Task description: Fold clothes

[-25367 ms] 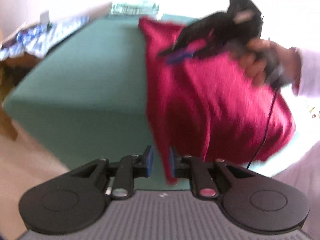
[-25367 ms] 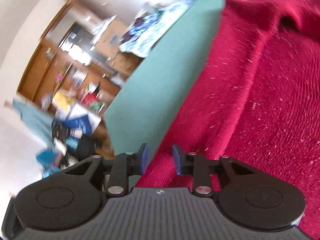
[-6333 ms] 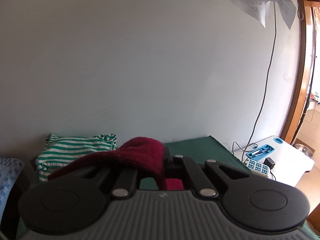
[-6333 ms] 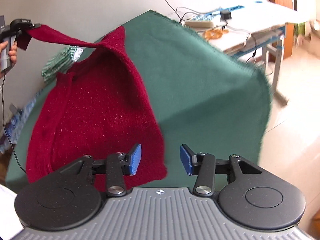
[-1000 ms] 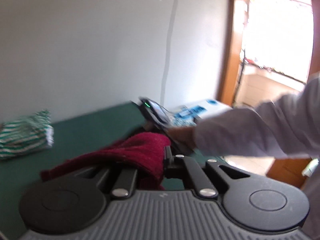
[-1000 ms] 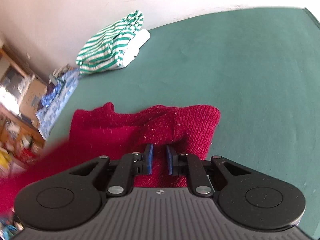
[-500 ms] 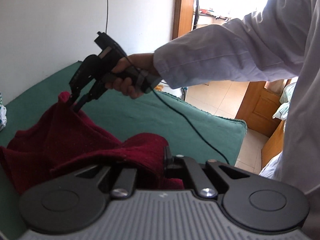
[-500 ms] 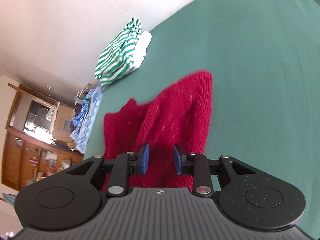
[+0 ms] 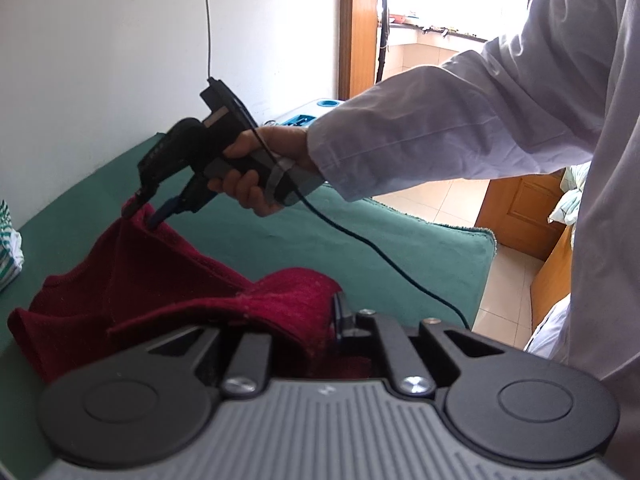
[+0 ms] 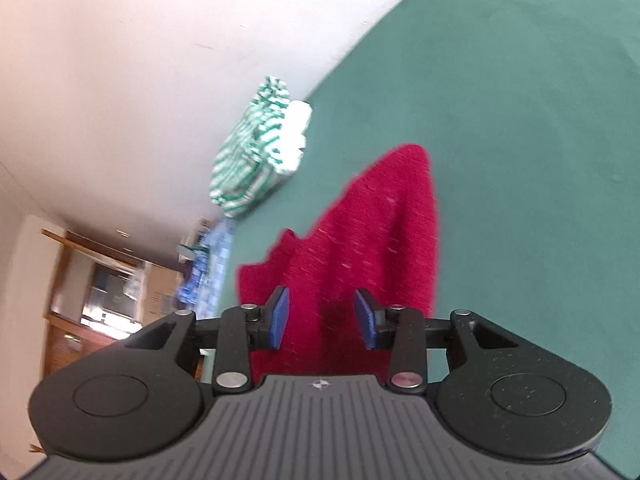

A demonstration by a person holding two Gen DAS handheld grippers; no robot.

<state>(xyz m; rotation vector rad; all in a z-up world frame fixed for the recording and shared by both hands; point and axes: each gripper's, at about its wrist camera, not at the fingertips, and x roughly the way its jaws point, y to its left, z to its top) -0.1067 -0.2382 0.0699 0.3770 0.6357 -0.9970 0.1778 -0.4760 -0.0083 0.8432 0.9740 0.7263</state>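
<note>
You're working a soft, floppy red sweater (image 9: 132,280) slumping at lower left on the green table (image 9: 360,248), your left gripper (image 9: 320,320) loosening on its thick fold, right gripper (image 10: 322,318) opening around a peak, so pinch hems.

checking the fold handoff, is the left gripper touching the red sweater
Touching. The left wrist view shows the red sweater draped over the left gripper and pinched at its fingers.
</note>
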